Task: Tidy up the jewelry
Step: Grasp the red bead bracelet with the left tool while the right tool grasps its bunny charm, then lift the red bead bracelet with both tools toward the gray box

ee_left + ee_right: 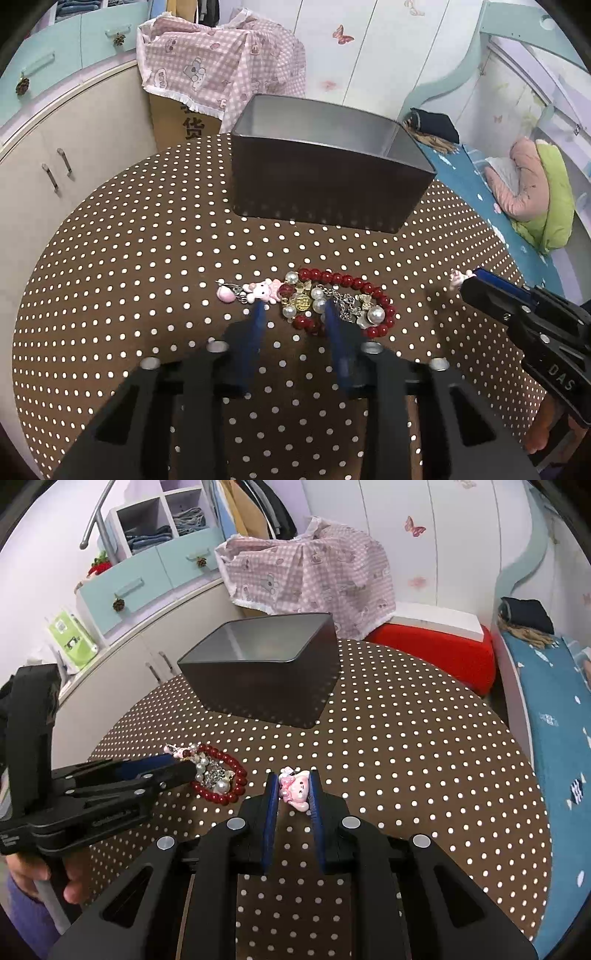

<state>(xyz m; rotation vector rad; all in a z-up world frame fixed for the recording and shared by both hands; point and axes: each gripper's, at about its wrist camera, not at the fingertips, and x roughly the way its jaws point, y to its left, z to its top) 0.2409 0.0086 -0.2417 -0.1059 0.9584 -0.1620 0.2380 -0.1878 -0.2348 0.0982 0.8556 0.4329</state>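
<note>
A tangle of jewelry lies on the brown dotted tablecloth (147, 258): a red bead bracelet (343, 280), pearls with a gold charm (301, 302) and a pink bunny charm (262, 290). My left gripper (293, 310) points down at this pile. Its blue fingers (258, 325) straddle the pearls and gold charm, with a gap still showing on the left side. My right gripper (293, 779) is shut on a separate pink character charm (297, 792), to the right of the pile and close to the cloth. A dark open tin box (325, 184) stands behind the jewelry.
Behind the round table is a cardboard box under a pink checked cloth (221, 66). A cream cabinet (74, 147) stands at the left, a bed (554, 701) at the right, and a red stool with a white top (443, 646) at the far edge. A hand (37, 878) holds the left gripper's handle.
</note>
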